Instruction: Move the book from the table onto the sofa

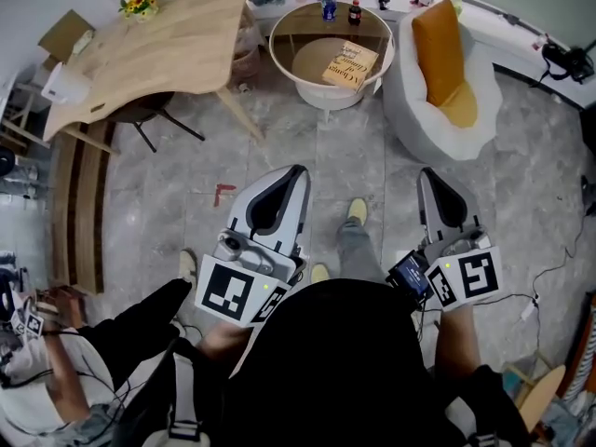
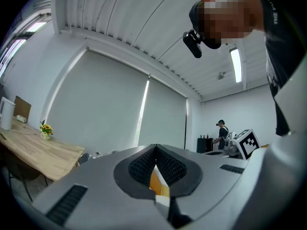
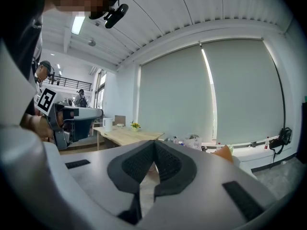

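The left claw (image 1: 298,171) is closed on nothing. In its own view the two dark ribbed pads meet at the tip (image 2: 155,146), and only a sliver of orange shows through the slit below them. The right claw (image 1: 426,172) is the same, its jaws together and empty (image 3: 154,142).

From the head view both claws point up the frame across bare grey floor, well short of the furniture. The book (image 1: 351,65), a tan paperback, lies inside the ring of the round white table (image 1: 277,52) at top centre, with two small bottles (image 1: 329,4) behind it. Just to the right of that table sits the white sofa (image 1: 410,110), an orange cushion (image 1: 440,45) propped in it.

Neither claw view shows the book. The right claw view catches only the cushion's orange corner (image 3: 224,152) at centre right, plus a long wooden table (image 3: 127,135) with a white kettle (image 3: 108,124) and yellow flowers (image 3: 136,125). The left claw view has that wooden table (image 2: 33,152) and the flowers (image 2: 45,130) at lower left, and a person standing (image 2: 222,133) far off at right, whom the head view misses. Only the head view shows someone seated (image 1: 56,380) at lower left.
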`<state>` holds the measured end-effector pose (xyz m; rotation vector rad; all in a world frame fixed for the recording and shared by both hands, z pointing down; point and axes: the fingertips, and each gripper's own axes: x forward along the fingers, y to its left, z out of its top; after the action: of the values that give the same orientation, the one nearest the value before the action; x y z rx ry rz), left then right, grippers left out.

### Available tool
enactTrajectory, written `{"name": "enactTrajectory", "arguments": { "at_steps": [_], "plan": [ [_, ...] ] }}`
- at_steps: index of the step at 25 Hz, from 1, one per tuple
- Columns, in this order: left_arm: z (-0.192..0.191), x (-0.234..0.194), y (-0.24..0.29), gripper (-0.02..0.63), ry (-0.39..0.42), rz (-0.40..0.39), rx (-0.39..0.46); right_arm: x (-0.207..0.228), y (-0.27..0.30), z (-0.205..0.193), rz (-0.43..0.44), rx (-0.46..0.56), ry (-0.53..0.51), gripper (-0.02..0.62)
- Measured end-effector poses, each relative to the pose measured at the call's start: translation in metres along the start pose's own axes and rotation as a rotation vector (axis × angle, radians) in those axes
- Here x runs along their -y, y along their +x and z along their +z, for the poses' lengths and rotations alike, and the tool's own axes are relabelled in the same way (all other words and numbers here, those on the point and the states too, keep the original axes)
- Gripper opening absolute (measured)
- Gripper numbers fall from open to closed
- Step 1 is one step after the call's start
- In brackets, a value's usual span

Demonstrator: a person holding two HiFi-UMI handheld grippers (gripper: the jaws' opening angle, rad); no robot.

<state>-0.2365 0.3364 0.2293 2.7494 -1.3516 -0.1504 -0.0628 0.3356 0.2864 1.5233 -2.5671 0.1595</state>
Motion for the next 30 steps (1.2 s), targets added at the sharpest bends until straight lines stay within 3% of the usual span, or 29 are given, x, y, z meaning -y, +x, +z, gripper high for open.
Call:
{"name": "enactTrajectory", "arguments": {
  "at_steps": [14,30],
  "plan": [
    [-0.013,-0.039,0.094,0.012,-0.015,0.023,-0.054,0.078,0.071,0.005,-0.006,-0.052,-0.015,0.009],
    [0.0,-0.05,0.201,0.012,0.03,0.075,-0.066,0.173,0.128,0.025,0.043,-0.016,0.017,0.009]
  ]
}}
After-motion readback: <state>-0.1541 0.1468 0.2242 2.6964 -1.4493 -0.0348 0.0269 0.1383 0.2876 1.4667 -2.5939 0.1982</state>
